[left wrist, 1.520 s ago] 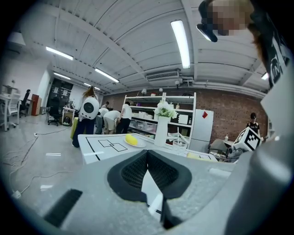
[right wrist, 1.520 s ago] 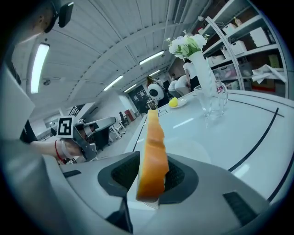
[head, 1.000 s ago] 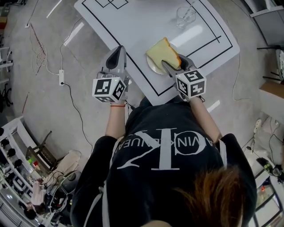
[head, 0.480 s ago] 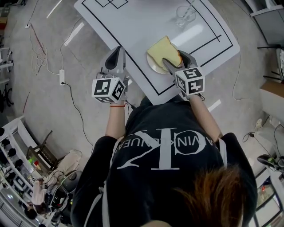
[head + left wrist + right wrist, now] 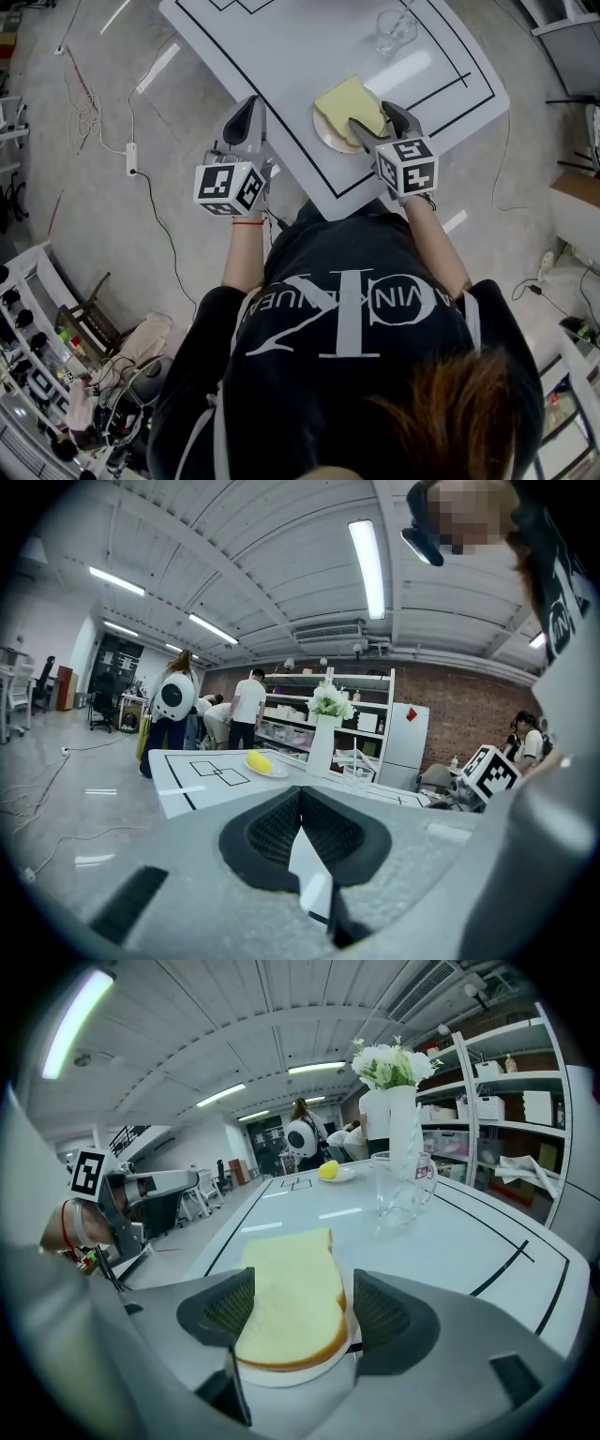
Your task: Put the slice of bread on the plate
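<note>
White table (image 5: 281, 56): slice of bread (image 5: 349, 101), lately tilted, now flat on plate (image 5: 324, 137); right gripper (image 5: 373, 116) jaws opening around it, task effectively done; left gripper (image 5: 246, 111) closed, empty.

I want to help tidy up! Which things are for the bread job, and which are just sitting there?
For the job: slice of bread, plate, right tongs (opening, bread between them).
Just there: glass mug, vase of flowers, yellow fruit, left tongs (shut, idle).
</note>
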The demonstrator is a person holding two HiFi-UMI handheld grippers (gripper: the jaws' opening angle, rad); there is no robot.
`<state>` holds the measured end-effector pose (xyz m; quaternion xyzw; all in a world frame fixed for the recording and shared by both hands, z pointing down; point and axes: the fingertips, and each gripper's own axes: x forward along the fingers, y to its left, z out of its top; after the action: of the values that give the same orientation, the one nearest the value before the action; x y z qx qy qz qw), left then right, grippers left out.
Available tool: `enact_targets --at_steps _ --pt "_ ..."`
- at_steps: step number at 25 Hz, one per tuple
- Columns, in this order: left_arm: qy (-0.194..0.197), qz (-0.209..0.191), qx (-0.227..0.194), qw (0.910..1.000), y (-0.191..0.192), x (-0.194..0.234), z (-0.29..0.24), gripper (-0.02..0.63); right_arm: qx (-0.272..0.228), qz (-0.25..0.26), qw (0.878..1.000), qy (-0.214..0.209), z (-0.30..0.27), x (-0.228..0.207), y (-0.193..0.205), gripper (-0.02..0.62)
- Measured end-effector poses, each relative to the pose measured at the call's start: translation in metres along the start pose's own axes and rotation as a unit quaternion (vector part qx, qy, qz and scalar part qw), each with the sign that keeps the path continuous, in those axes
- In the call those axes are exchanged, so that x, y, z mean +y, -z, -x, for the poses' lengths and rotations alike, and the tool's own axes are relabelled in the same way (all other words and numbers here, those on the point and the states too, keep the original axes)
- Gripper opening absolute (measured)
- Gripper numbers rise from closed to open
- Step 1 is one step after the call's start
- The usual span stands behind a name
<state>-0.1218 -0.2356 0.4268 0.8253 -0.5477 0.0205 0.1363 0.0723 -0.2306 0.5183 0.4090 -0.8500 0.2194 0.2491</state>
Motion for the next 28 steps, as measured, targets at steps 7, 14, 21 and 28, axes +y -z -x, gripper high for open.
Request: enact_targets --at_steps 7,14,21,28 --pt "0.007 0.000 -0.001 1.0000 -0.002 -0.001 -0.002 0.011 -0.039 -0.001 0.999 0.003 0.012 -0.008 -0.018 0.214" --pt "0.014 -0.005 -0.007 0.9999 -0.006 -0.005 -0.006 0.011 -0.095 0.013 0.995 0.032 0.032 -0.024 -0.038 0.070" --pt "0.024 -0.014 -0.016 0.9995 -0.015 -0.013 -0.011 0.011 -0.162 0.026 0.986 0.027 0.056 -0.027 -0.062 0.002" --pt "0.016 -0.036 -0.036 0.9986 -0.030 -0.014 -0.012 0.011 -0.204 0.041 0.977 0.038 0.080 -0.033 -0.079 0.002"
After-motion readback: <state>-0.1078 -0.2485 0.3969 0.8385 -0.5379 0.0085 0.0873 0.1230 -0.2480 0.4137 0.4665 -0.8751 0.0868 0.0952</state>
